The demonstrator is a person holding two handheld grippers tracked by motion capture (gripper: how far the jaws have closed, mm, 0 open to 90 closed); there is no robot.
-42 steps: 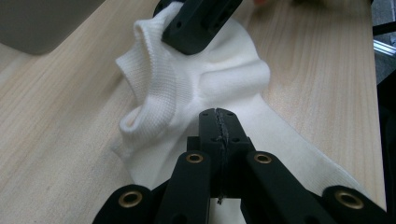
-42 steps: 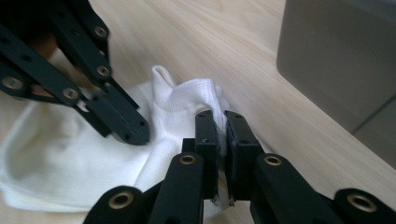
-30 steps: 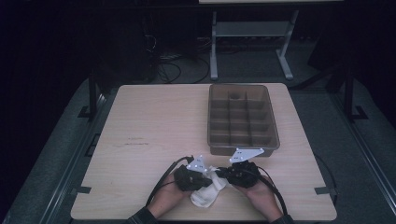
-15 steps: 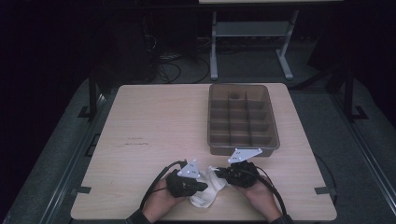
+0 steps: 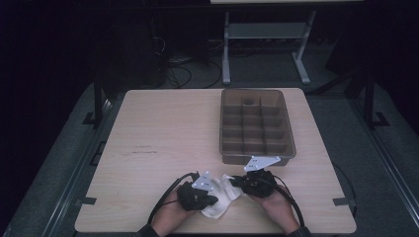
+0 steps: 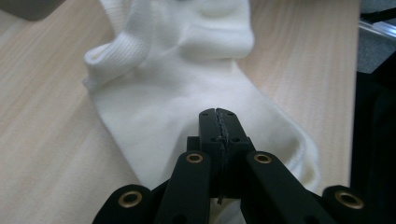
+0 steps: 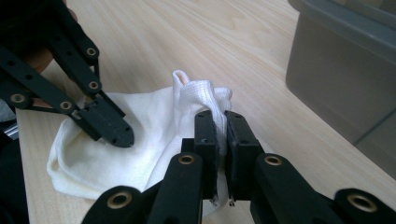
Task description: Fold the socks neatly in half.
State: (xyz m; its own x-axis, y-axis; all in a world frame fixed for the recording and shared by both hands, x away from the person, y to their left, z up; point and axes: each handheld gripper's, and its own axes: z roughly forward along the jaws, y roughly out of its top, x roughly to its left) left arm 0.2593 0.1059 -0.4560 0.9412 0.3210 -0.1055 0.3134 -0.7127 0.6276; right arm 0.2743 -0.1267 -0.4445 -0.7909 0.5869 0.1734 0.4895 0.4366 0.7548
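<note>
Up close, right gripper (image 7: 221, 122) pinches sock (image 7: 140, 135) cuff; high view hides it

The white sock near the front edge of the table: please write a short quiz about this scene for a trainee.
1. True or false: the white sock lies inside the compartment tray.
2. Which tongs pinch the ribbed cuff of the sock?
A. left tongs
B. right tongs
C. none
3. Fill in the missing word: the left tongs are closed and rest on the sock's ____ part.

Key:
1. False. It lies on the table, in front of the tray.
2. B. The right tongs are closed on the cuff.
3. Flat (the smooth body of the sock).
</note>
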